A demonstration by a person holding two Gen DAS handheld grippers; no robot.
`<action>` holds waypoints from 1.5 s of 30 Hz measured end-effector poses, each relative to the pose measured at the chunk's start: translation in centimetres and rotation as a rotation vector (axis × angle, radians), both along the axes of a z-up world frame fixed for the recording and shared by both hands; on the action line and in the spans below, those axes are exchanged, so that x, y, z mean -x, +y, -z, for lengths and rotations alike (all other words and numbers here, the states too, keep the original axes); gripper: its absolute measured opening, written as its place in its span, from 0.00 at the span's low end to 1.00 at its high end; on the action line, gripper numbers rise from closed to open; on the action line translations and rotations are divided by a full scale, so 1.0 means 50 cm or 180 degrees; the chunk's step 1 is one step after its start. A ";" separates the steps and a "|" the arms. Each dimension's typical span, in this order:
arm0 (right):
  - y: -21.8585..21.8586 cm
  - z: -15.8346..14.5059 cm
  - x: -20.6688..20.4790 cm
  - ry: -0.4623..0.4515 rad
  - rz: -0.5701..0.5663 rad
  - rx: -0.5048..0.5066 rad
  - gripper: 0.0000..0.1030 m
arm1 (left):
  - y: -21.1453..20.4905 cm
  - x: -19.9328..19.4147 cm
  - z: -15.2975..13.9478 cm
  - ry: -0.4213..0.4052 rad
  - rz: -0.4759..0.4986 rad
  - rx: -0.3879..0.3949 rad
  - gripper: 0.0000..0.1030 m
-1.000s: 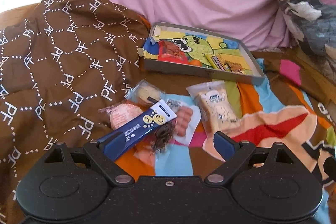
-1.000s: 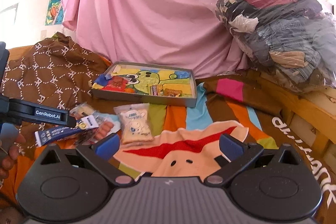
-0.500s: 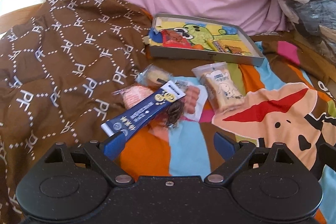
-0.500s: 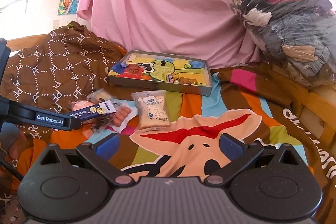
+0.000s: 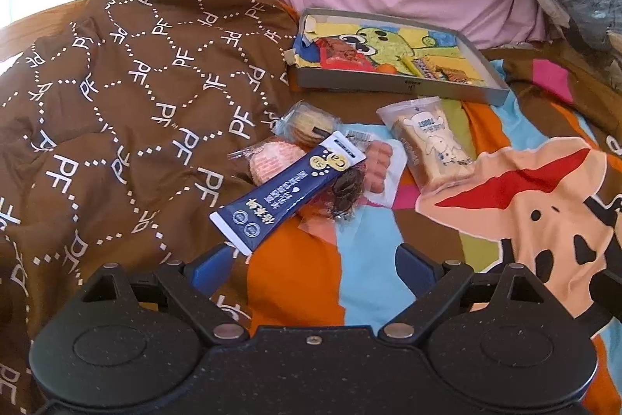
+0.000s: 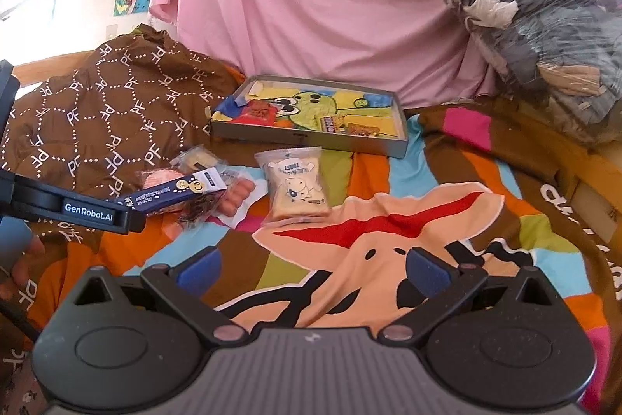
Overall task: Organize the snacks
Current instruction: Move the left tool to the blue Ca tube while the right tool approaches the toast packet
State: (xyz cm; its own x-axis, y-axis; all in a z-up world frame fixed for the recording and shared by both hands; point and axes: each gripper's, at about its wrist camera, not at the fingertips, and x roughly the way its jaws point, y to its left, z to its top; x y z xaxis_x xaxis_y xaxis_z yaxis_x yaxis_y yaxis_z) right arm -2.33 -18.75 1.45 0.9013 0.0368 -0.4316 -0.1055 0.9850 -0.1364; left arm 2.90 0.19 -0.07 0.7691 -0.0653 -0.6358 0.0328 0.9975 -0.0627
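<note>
both my left gripper [image 5: 313, 269] and right gripper [image 6: 313, 271] gape wide, holding nothing. ahead of left fingers sits the snack pile [image 5: 311, 158]; slick overlapping wrappers could slip, dragging neighbours.

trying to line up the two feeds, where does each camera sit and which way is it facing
Left wrist: sits on the left tool, open, facing forward over the bed at the long navy blue snack packet and the shallow grey cardboard tray.
Right wrist: sits on the right tool, open, further right; a hand holds the left tool at its left edge.
Shared: the packet, clear toast bag, tray.
</note>
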 end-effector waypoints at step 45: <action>0.026 0.100 -0.327 0.0413 -0.0418 -0.0107 1.00 | 0.032 -0.211 0.038 0.0381 0.0373 -0.0817 0.89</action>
State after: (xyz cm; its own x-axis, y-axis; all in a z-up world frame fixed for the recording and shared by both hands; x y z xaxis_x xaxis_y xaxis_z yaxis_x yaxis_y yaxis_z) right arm 14.04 -17.43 -3.58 0.8247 0.1667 -0.5405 -0.2479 0.9654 -0.0806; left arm 13.45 1.79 -1.96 0.6843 0.0256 -0.7287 0.1561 0.9711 0.1806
